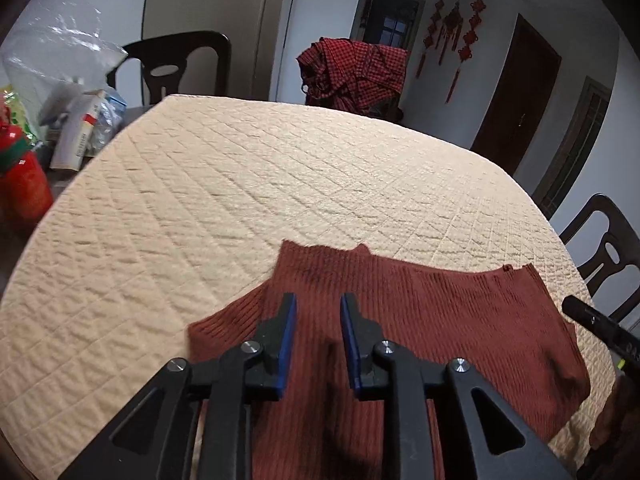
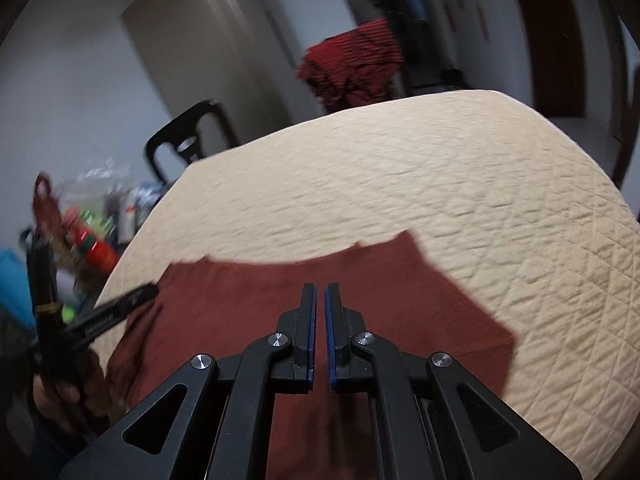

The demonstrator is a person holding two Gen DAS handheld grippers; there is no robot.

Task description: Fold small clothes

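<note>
1. Knit garment [image 1: 420, 320] lies flat on the quilted cover [image 1: 240, 184], at the near edge of the table.
2. Left gripper [image 1: 318, 300] hangs over the garment's left part; right gripper [image 2: 320, 290] over its middle.
3. Clutter of bags and boxes [image 1: 76, 128] sits left of the cover.
4. One chair [image 1: 180, 68] stands behind the table at far left; checked cloth [image 1: 352, 72] is draped behind the far edge.
5. Another chair [image 1: 608, 248] stands at the right.

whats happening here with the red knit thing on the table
A person holding a gripper in each hand is folding a rust-red ribbed knit garment that lies flat on the cream quilted table cover. The left gripper is open above it with nothing between its pads. The right gripper is shut and empty.
</note>
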